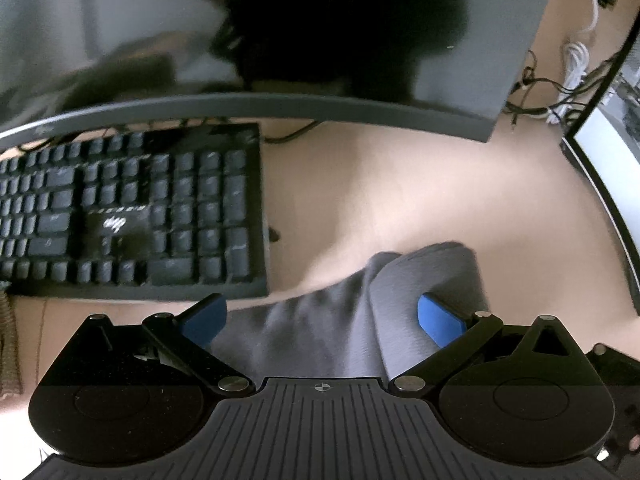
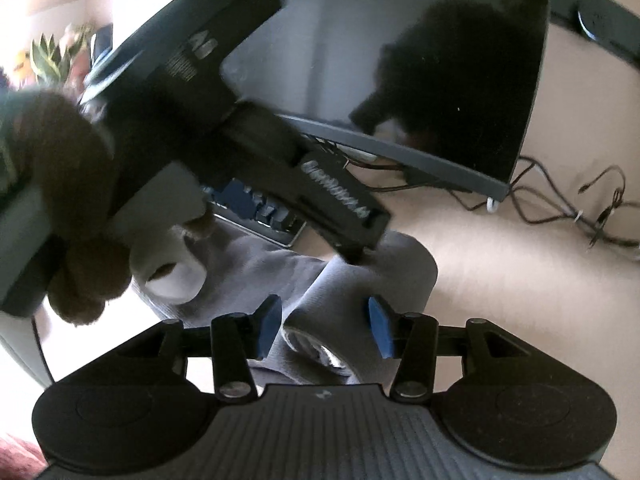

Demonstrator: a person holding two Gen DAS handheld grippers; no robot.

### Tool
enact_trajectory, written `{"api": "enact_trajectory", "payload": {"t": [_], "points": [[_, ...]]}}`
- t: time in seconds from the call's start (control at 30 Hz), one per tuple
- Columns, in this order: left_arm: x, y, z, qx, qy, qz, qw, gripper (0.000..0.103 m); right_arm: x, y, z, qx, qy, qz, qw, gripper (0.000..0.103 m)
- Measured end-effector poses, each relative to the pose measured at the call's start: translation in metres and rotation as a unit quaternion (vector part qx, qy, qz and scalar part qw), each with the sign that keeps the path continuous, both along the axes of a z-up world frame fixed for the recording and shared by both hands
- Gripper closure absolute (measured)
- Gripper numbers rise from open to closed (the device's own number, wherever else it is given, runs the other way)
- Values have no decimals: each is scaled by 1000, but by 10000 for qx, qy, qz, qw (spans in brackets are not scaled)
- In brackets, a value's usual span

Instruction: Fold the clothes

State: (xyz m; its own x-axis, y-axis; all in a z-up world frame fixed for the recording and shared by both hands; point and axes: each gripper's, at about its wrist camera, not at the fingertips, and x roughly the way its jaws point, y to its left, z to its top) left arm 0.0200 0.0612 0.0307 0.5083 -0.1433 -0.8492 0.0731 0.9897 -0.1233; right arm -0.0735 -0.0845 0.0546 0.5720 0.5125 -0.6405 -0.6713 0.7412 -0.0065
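Grey garment [image 1: 340, 320] bunched on the beige tabletop [image 1: 400, 200], at 4 o'clock from the black keyboard [image 1: 132, 208], below the dark monitor [image 1: 280, 40]. Left hand-held gripper [image 1: 322, 320] spread wide, blue pads either side of the cloth, not pinching. Right hand-held gripper [image 2: 324, 326] parted likewise over grey folds, the other tool at 11 o'clock.

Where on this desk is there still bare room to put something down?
The widest bare stretch of desk lies between the keyboard, the monitor and the grey garment. More lies right of the garment, short of the cables. It is crowded around the keyboard and where both grippers work over the garment.
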Motion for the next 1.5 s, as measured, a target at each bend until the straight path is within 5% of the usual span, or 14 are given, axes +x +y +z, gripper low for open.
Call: {"api": "enact_trajectory", "payload": {"t": [0.17, 0.47, 1.5], "points": [[-7, 12, -17, 258, 197, 148, 9994, 0, 8, -11, 4, 245, 262, -219, 9991, 46], [-16, 19, -1, -23, -20, 196, 9998, 0, 1, -6, 0, 220, 370, -106, 9990, 44], [-9, -36, 8, 389, -348, -525, 9973, 0, -8, 1, -10, 155, 492, 13, 9987, 39]]}}
